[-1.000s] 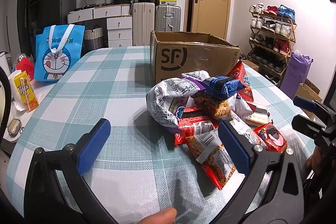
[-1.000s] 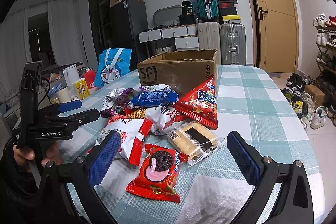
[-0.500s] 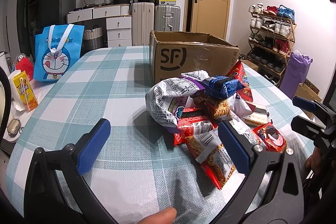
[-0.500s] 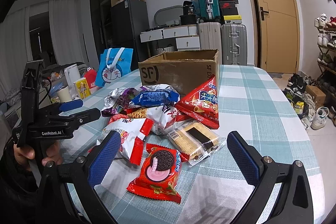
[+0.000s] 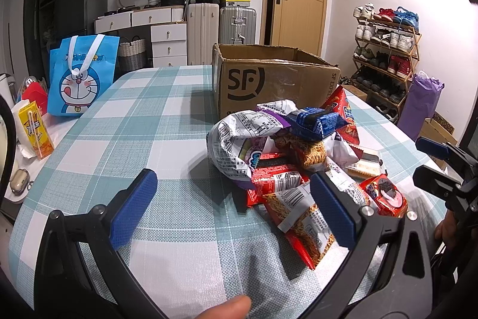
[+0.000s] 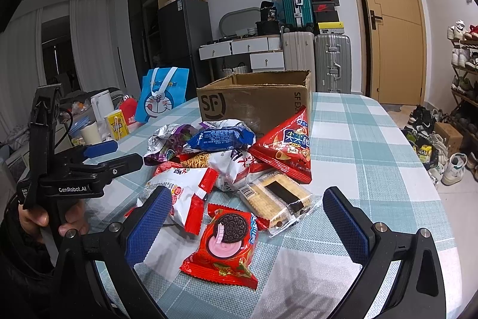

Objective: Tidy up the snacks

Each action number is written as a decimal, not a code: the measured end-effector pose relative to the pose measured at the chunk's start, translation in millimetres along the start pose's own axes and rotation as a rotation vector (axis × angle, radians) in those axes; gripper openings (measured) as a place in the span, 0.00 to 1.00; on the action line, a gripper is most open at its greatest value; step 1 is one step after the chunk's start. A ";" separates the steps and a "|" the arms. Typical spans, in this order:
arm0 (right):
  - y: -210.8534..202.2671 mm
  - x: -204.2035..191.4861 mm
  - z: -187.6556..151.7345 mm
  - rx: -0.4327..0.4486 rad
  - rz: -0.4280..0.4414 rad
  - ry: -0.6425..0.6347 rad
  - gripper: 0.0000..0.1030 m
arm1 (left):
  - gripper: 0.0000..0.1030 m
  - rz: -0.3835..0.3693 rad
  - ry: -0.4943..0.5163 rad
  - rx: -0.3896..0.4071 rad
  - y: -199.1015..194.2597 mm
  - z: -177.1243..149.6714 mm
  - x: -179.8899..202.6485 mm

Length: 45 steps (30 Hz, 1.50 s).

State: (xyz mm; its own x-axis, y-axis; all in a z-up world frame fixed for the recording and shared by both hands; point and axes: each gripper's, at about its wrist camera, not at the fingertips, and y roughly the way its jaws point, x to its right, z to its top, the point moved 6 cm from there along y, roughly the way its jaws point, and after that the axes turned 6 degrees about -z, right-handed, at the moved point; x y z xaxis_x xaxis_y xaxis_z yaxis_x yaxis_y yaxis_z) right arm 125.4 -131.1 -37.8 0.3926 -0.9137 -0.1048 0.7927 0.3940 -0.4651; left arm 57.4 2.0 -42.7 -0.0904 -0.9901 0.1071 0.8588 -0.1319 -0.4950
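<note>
both grippers held wide apart and empty — the left gripper (image 5: 233,204) sits lower left of the snack pile (image 5: 286,148), the right gripper (image 6: 248,221) frames the oreo packet (image 6: 227,244) at centre; cardboard box (image 6: 257,103) behind, on the checked tabletop (image 5: 134,115).

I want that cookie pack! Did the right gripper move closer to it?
No. The right gripper frames the cookie pack just as before, the box unshifted.

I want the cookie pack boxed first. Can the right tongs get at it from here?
Probably yes: the right tongs are open, and the cookie pack lies flat just ahead of them at the pile's near edge, nothing on top.
</note>
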 end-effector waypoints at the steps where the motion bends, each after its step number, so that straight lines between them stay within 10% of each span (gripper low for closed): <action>1: -0.4 0.0 0.1 0.001 0.000 0.000 1.00 | 0.99 0.001 0.000 0.000 -0.1 0.1 0.0; 28: 0.9 3.6 2.0 -0.028 -0.034 -0.002 1.00 | 0.99 -0.002 0.023 -0.017 2.6 -3.6 7.8; 45: 29.8 -3.6 -34.6 -0.271 -0.042 -0.024 0.85 | 0.99 -0.132 0.103 -0.098 1.1 -3.8 36.5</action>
State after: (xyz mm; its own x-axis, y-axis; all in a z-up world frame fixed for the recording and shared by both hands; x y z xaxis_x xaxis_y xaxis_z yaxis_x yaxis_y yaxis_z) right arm 131.5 -119.5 -81.6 0.3757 -0.9247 -0.0616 0.6559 0.3122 -0.6872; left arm 53.0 -34.5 -42.6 -0.2542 -0.9629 0.0903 0.7831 -0.2597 -0.5650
